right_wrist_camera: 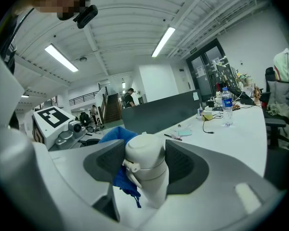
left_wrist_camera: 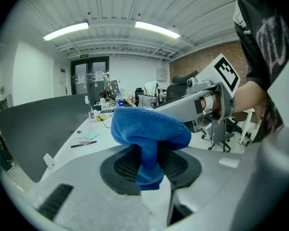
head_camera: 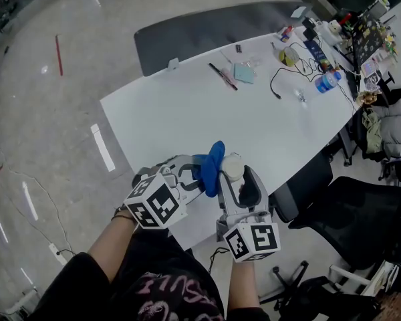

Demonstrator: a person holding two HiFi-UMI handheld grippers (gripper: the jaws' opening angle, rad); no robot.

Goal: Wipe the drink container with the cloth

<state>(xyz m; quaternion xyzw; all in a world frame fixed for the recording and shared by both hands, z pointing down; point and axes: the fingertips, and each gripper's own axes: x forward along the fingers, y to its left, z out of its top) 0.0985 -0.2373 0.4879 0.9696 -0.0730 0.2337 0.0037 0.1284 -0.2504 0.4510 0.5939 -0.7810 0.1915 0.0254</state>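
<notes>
I have both tools raised over the near edge of the white surface [head_camera: 200,105], low in the centre of the head view. The left tool [left_wrist_camera: 149,165] is clenched on a blue cloth [left_wrist_camera: 149,129]. A narrow fold is pinched between the dark pads and the rest billows out above them, hiding the tips of the jaws. The right tool [right_wrist_camera: 144,165] grips the drink container [right_wrist_camera: 145,170], a pale, capped bottle held upright between its jaws, with a small latch on the cap facing the camera.

In the head view only the container's round top shows. Its body is covered by the right tool's housing. In the right gripper view its base is cut off behind the tool's body. The cloth sits against the container's left side, but the left pad hides part of it, so I cannot tell how much of it actually touches.

Far off in the upper right of the head view, a water bottle [head_camera: 326,82] stands among cables and clutter too small to identify. A pen [head_camera: 222,76] lies near the upper centre. A black chair [head_camera: 347,212] sits at lower right, partly cut off by the frame edge.
</notes>
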